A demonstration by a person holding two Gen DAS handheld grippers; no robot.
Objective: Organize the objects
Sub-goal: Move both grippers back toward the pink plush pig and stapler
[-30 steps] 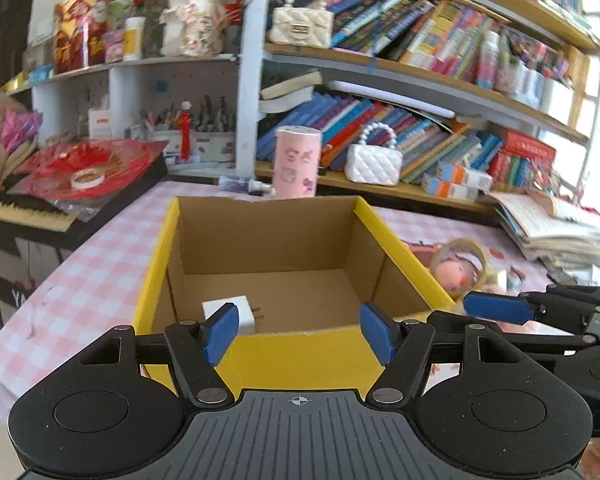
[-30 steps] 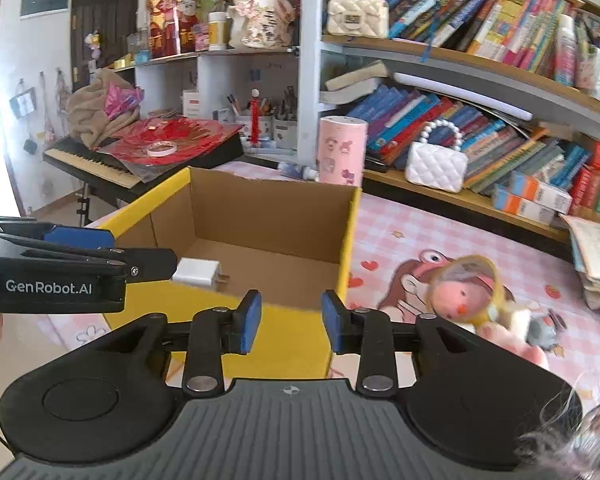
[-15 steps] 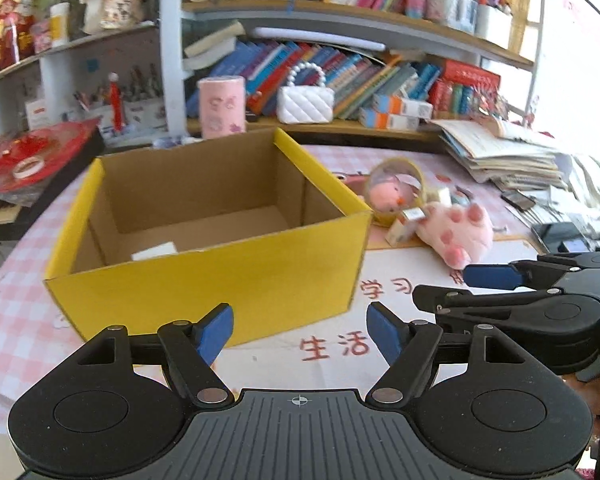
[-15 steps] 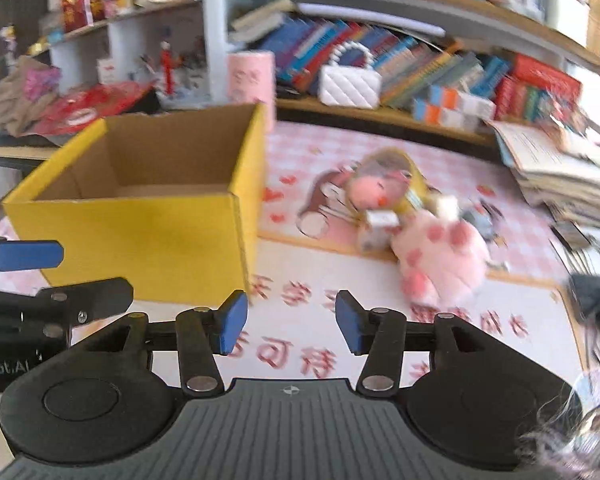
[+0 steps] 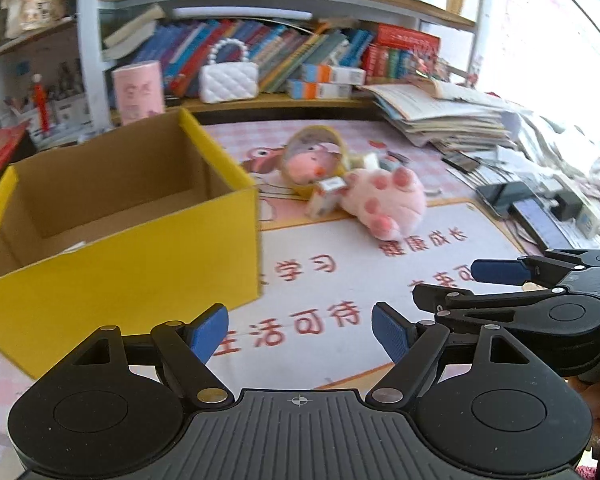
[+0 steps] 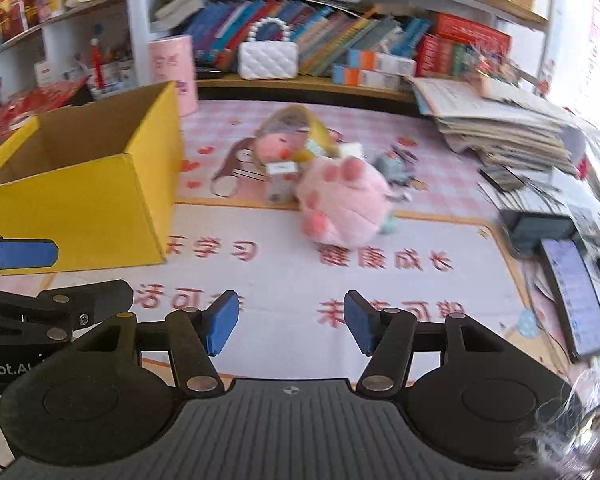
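An open yellow cardboard box (image 5: 120, 248) (image 6: 84, 200) stands at the left of the table, with a white item on its floor near the front wall. Right of it lies a pile: a pink plush paw (image 5: 384, 200) (image 6: 340, 200), a round yellow-rimmed plush toy (image 5: 312, 156) (image 6: 288, 136) and a small white carton (image 5: 324, 196) (image 6: 280, 180). My left gripper (image 5: 300, 332) is open and empty above the printed mat. My right gripper (image 6: 292, 324) is open and empty, well short of the pile; it also shows in the left wrist view (image 5: 452, 280).
A bookshelf (image 6: 340, 40) with books, a white quilted handbag (image 6: 268, 60) and a pink cylinder (image 6: 172, 64) runs along the back. Stacked papers (image 6: 500, 128) and a phone (image 6: 572, 288) lie at the right.
Both grippers have drawn back from the box and swung right toward the plush pile. The right gripper's jaws have opened wider.
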